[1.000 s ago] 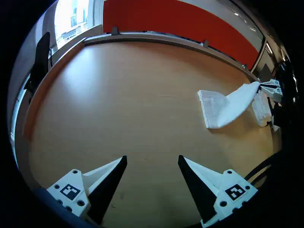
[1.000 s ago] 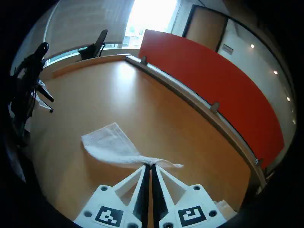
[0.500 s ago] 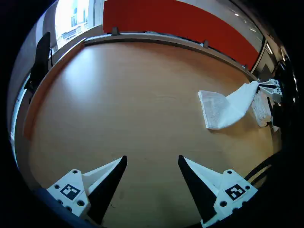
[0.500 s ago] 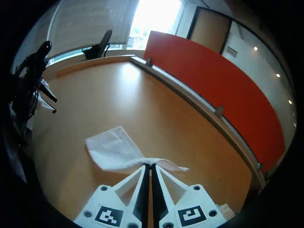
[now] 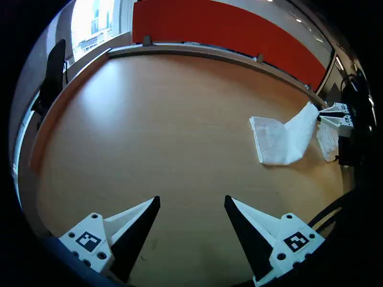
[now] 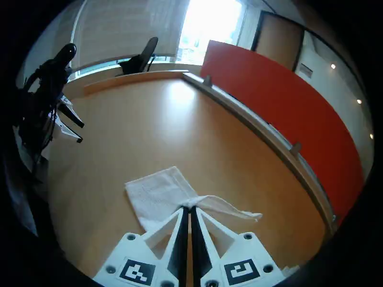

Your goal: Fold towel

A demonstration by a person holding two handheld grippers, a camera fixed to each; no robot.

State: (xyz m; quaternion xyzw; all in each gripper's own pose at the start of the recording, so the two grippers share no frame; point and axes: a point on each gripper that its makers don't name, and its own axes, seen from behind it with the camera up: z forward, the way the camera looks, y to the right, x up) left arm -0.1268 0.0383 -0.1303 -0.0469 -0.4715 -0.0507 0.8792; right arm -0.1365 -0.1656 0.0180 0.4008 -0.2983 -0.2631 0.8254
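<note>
Left gripper view: left gripper (image 5: pixel 190 197) is spread wide above the wooden worktop (image 5: pixel 167 119). The white towel (image 5: pixel 280 141) sits far right, one edge lifted by the right gripper (image 5: pixel 330 114). Right gripper view: it's pinching that towel edge tight, and the rest lies flat.

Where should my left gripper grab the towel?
Probably the raised flap of the towel, beside where the right gripper pinches it. That part is lifted off the table, so open jaws can straddle it; the rest lies flat. Bring the left gripper straight across.

Wooden table (image 5: pixel 158 129), red partition (image 5: pixel 225 28) along far edge, black chair (image 6: pixel 143 55), bright window (image 6: pixel 210 24).
</note>
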